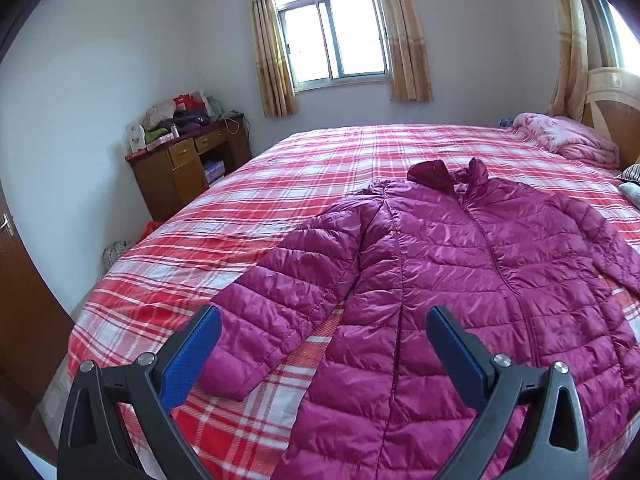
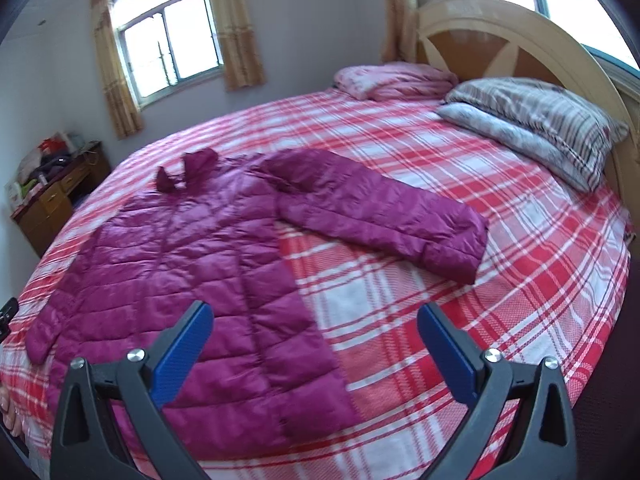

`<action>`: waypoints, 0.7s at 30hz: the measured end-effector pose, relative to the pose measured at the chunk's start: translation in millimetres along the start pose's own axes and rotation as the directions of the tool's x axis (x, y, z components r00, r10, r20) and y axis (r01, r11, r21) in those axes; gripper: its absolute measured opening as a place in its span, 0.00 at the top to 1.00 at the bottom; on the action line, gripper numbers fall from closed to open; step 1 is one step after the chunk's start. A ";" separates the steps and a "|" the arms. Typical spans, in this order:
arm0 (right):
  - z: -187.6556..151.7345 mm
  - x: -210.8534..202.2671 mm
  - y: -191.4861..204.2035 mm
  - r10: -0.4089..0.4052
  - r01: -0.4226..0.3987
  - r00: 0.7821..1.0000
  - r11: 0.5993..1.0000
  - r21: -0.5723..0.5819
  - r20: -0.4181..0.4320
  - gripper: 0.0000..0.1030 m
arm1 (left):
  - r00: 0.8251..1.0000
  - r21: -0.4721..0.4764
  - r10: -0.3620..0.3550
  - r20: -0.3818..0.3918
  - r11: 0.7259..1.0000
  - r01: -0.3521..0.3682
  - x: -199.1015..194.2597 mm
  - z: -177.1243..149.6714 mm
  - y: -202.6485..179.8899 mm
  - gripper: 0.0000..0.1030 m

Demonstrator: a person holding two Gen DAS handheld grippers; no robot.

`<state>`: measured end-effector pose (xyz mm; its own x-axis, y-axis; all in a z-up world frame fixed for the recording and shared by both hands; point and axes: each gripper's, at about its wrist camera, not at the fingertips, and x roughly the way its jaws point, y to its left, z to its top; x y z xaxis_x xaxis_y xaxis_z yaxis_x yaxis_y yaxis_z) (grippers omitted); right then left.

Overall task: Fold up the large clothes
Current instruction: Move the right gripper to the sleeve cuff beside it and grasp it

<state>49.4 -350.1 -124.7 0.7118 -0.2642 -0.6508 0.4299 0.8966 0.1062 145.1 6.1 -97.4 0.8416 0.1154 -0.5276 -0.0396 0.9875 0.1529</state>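
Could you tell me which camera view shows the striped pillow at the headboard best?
The right wrist view: the striped pillow lies whole against the headboard. The left wrist view catches only a sliver at its right edge.

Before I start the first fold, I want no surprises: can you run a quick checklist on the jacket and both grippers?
1. Jacket lies flat, front up, on the bed: ok.
2. Both sleeves spread out to the sides, not tucked under: ok.
3. Left gripper open, holding nothing, above the left sleeve and hem: ok.
4. Right gripper open, holding nothing, above the hem's right edge: ok.
5. Zipper fully closed: cannot tell at the collar.
6. Pillows clear of the right sleeve: ok.
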 end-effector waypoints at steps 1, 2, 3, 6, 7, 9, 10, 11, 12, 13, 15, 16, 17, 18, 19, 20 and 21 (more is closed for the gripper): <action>1.5 7.7 -7.6 -0.009 0.009 1.000 1.000 0.016 -0.011 0.00 | 1.000 0.003 0.001 -0.004 1.000 -0.001 8.4 0.7 -2.3 0.01; 2.8 14.2 -14.8 -0.021 0.021 1.000 0.999 0.034 -0.022 0.00 | 1.000 0.007 0.001 -0.006 1.000 -0.001 17.4 1.8 -4.9 0.01; 4.9 21.7 -24.2 -0.032 0.034 0.999 0.998 0.057 -0.036 0.00 | 1.000 0.012 0.002 -0.008 1.000 -0.002 24.8 3.1 -7.6 0.01; 10.2 37.7 -48.7 -0.063 0.070 0.996 0.990 0.121 -0.058 0.00 | 1.000 0.027 0.005 -0.018 1.000 -0.004 49.8 6.4 -15.9 0.01; 12.6 42.7 -58.6 -0.075 0.084 0.995 0.985 0.148 -0.064 0.00 | 1.000 0.034 0.009 -0.025 0.999 -0.008 60.1 7.4 -19.9 0.01; 17.7 52.1 -76.5 -0.100 0.113 0.992 0.975 0.192 -0.074 0.00 | 0.999 0.047 0.016 -0.035 0.999 -0.015 75.3 9.0 -26.7 0.01; 20.4 56.9 -84.4 -0.112 0.126 0.991 0.969 0.210 -0.079 0.00 | 0.999 0.054 0.022 -0.037 0.998 -0.020 81.9 9.8 -29.6 0.01; 22.7 60.3 -91.7 -0.124 0.140 0.989 0.964 0.228 -0.082 0.00 | 0.999 0.058 0.027 -0.037 0.998 -0.025 86.3 10.1 -32.2 0.01; 25.8 64.2 -100.7 -0.138 0.155 0.987 0.956 0.249 -0.088 0.00 | 0.999 0.066 0.035 -0.037 0.997 -0.033 94.6 11.0 -36.2 0.01; 28.0 67.9 -106.7 -0.145 0.164 0.985 0.951 0.261 -0.090 0.00 | 0.998 0.072 0.039 -0.041 0.997 -0.036 98.7 11.8 -38.1 0.01; 33.6 73.9 -117.5 -0.161 0.181 0.982 0.944 0.274 -0.095 0.00 | 0.998 0.081 0.048 -0.049 0.996 -0.044 110.2 13.8 -42.2 0.01; 37.3 78.1 -122.4 -0.168 0.189 0.981 0.941 0.279 -0.098 0.01 | 0.997 0.084 0.051 -0.050 0.995 -0.047 114.2 14.5 -43.1 0.01; 39.0 81.0 -124.7 -0.171 0.193 0.980 0.940 0.282 -0.100 0.02 | 0.997 0.090 0.058 -0.050 0.995 -0.053 119.7 16.3 -44.9 0.01; 42.1 86.1 -128.2 -0.170 0.193 0.980 0.939 0.285 -0.105 0.04 | 0.997 0.093 0.063 -0.049 0.994 -0.059 124.7 17.9 -46.3 0.01; 43.6 90.7 -131.7 -0.167 0.193 0.980 0.938 0.289 -0.111 0.06 | 0.997 0.095 0.067 -0.048 0.994 -0.062 129.3 19.6 -47.4 0.01; 45.0 96.4 -134.4 -0.165 0.194 0.979 0.935 0.296 -0.122 0.08 | 0.996 0.098 0.072 -0.048 0.993 -0.067 135.5 22.3 -48.9 0.01; 45.7 102.8 -136.7 -0.156 0.191 0.979 0.934 0.302 -0.134 0.15 | 0.996 0.097 0.074 -0.051 0.993 -0.068 139.4 24.2 -49.3 0.01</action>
<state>89.2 -516.0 -171.8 0.5550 -0.3512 -0.7541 0.7050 0.6797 0.2024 277.4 -29.0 -158.2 0.8081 0.1930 -0.5566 -0.0444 0.9621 0.2692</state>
